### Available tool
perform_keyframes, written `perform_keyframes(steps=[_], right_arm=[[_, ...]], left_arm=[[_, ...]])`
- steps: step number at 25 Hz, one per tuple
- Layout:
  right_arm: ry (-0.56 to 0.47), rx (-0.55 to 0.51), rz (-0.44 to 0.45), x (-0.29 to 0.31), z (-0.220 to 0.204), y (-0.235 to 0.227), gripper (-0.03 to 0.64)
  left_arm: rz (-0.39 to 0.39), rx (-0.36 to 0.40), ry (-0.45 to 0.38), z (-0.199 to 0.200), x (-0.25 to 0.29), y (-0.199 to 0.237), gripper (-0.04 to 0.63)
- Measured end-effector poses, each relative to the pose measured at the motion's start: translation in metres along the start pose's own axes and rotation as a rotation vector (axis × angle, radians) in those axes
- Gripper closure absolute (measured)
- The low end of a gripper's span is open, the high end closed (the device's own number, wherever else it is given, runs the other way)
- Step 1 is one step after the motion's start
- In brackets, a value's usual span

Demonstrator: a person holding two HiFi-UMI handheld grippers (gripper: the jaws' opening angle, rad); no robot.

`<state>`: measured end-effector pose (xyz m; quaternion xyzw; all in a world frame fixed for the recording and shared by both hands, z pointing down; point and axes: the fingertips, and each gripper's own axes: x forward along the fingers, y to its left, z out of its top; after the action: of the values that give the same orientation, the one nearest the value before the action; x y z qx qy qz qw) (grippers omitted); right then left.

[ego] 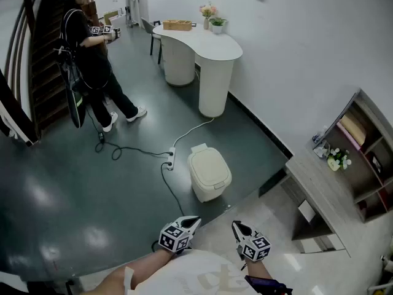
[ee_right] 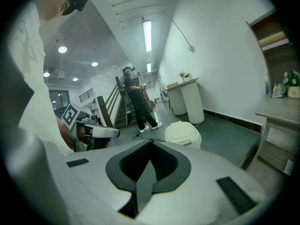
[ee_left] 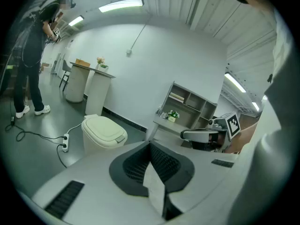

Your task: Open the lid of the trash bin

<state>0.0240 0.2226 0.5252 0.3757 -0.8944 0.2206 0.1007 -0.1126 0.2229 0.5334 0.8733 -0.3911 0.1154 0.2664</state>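
Two closed, empty grippers are held low: left gripper, right gripper, well apart from the trash bin, lid shut.

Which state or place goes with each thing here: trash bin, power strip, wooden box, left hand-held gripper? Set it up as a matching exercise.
1 trash bin
2 power strip
3 wooden box
4 left hand-held gripper

a on the white counter
b jaws together, nothing held
c closed
d lying on the dark floor

Pairs: 1-c, 2-d, 3-a, 4-b
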Motion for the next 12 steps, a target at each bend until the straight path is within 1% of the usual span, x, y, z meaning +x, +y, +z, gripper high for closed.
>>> perform_keyframes(steps=[3,8,12], right_arm=[[-0.011,0.005,-0.012,-0.002,-0.001,0.005,0.612],[-0.026,0.008,-0.02,-0.002,-0.003,0.007,0.612],[-0.034,-0.017,-0.02,-0.002,-0.002,0.012,0.611]], left_arm=[[-0.008,0.011,0.0,-0.002,-0.008,0.0,0.58],[-0.003,0.009,-0.008,-0.002,-0.01,0.006,0.58],[-0.016,0.019,-0.005,0.001,-0.009,0.006,0.58]])
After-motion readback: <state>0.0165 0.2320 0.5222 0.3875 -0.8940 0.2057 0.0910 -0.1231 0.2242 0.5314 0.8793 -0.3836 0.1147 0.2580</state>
